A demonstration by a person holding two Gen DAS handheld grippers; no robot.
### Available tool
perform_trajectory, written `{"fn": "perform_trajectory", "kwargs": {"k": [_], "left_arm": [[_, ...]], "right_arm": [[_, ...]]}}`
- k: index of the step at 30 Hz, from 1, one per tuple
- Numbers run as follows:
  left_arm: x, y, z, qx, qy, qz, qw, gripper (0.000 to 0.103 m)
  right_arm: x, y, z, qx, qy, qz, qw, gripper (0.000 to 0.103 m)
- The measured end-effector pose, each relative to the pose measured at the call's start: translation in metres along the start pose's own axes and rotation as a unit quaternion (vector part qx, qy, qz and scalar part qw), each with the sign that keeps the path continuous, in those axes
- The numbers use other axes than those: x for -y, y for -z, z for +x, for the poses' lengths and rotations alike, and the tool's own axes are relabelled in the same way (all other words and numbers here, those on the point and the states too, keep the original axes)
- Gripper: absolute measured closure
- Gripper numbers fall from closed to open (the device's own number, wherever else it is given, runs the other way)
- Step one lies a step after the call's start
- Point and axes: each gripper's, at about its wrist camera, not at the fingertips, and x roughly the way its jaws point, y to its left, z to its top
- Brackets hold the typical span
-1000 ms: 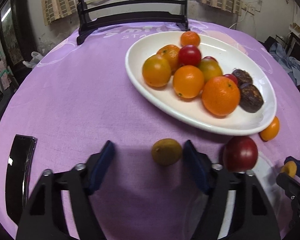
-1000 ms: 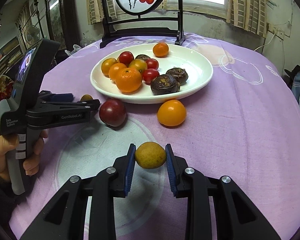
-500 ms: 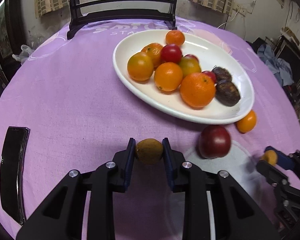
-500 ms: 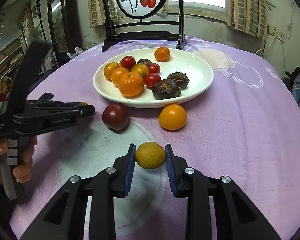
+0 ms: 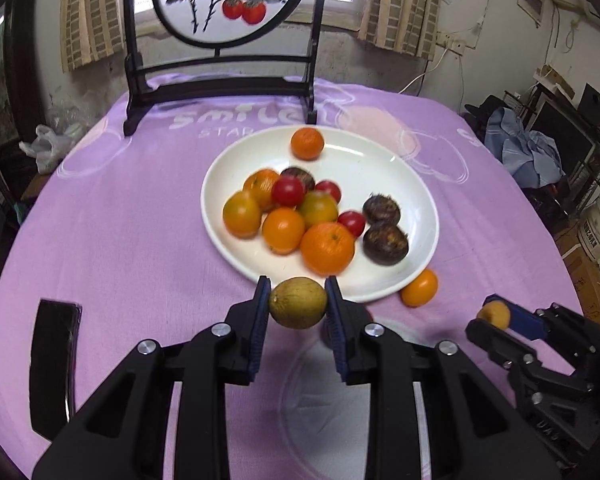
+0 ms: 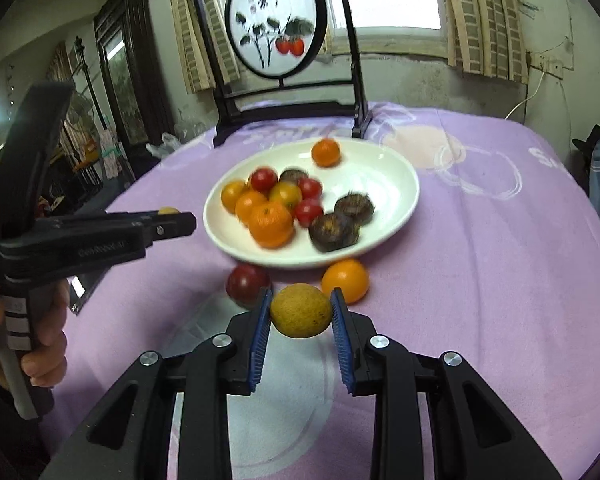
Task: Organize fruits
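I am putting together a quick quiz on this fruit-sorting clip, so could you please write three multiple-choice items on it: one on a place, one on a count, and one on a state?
1. Where does the dark red fruit lie?
A. On the purple cloth beside the white plate
B. On the plate
C. In the left gripper

2. How many fruits lie loose on the cloth by the plate's near rim?
A. None
B. Two
C. Four

3. What state is the right gripper in?
A. Open, nothing in it
B. Shut on nothing
C. Shut on a yellow-brown fruit

Answers:
1. A, it rests just outside the rim.
2. B, the dark red fruit and an orange fruit.
3. C, both pads press its sides.
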Motion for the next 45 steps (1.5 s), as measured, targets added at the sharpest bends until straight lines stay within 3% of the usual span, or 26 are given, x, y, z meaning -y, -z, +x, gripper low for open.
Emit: {"fn": "perform_trajectory", "kwargs": {"k": [4, 10, 12, 14, 16, 18, 21, 23, 28, 32, 34, 36, 37, 41, 45], "left_arm": [[0.010, -0.020, -0.001, 0.012, 0.000, 0.010, 0.9999, 0.076], [0.012, -0.054, 0.028, 0.006, -0.010, 0.006, 0.9999, 0.076], [0.010, -0.067, 0.044, 0.004, -0.017, -0.002, 0.9999, 0.076], [0.005, -0.073, 0.056, -0.002, -0.029, -0.017, 0.9994, 0.076], [0.001, -0.073, 0.056, 0.004, -0.014, -0.022, 0.9997, 0.076], [0.001, -0.068, 0.051, 0.002, -0.015, -0.016, 0.9997, 0.076], [0.006, -0.057, 0.040, 0.016, -0.001, 0.004, 0.9999, 0.076], [0.009, -0.048, 0.035, 0.018, -0.006, 0.010, 0.9998, 0.076], [0.014, -0.030, 0.028, 0.005, 0.010, 0.015, 0.9998, 0.076], [0.025, -0.015, 0.020, 0.004, 0.013, 0.032, 0.9994, 0.076], [0.028, -0.009, 0.018, 0.000, 0.017, 0.033, 0.9993, 0.076], [0.031, -0.004, 0.016, -0.006, 0.021, 0.034, 0.9992, 0.076], [0.031, -0.001, 0.014, -0.008, 0.022, 0.035, 0.9991, 0.076], [0.023, 0.007, 0.008, -0.007, 0.013, 0.035, 0.9993, 0.076], [0.012, 0.004, 0.012, -0.011, 0.005, 0.022, 0.9997, 0.076]], "right_arm": [[0.010, -0.025, 0.001, 0.013, 0.026, -0.012, 1.000, 0.072], [0.015, -0.058, 0.029, 0.019, 0.026, -0.017, 0.999, 0.072], [0.013, -0.066, 0.050, 0.004, 0.020, -0.020, 1.000, 0.073], [0.021, -0.073, 0.066, -0.011, 0.009, -0.007, 1.000, 0.083], [0.035, -0.074, 0.066, -0.030, -0.012, 0.018, 0.999, 0.079], [0.039, -0.063, 0.052, -0.036, 0.006, -0.023, 0.999, 0.077], [0.060, -0.039, 0.022, -0.055, 0.006, -0.016, 0.998, 0.058], [0.074, -0.017, -0.001, -0.066, 0.036, -0.023, 0.997, 0.045], [0.103, 0.028, -0.044, -0.078, 0.095, -0.004, 0.992, 0.044], [0.096, 0.066, -0.051, -0.105, 0.081, -0.002, 0.991, 0.044], [0.090, 0.075, -0.041, -0.118, 0.083, -0.009, 0.989, 0.046], [0.088, 0.079, -0.029, -0.132, 0.088, -0.008, 0.987, 0.061], [0.088, 0.081, -0.023, -0.139, 0.092, -0.006, 0.986, 0.074], [0.085, 0.075, -0.022, -0.129, 0.091, -0.003, 0.987, 0.077], [0.065, 0.048, -0.024, -0.102, 0.079, -0.033, 0.991, 0.077]]}}
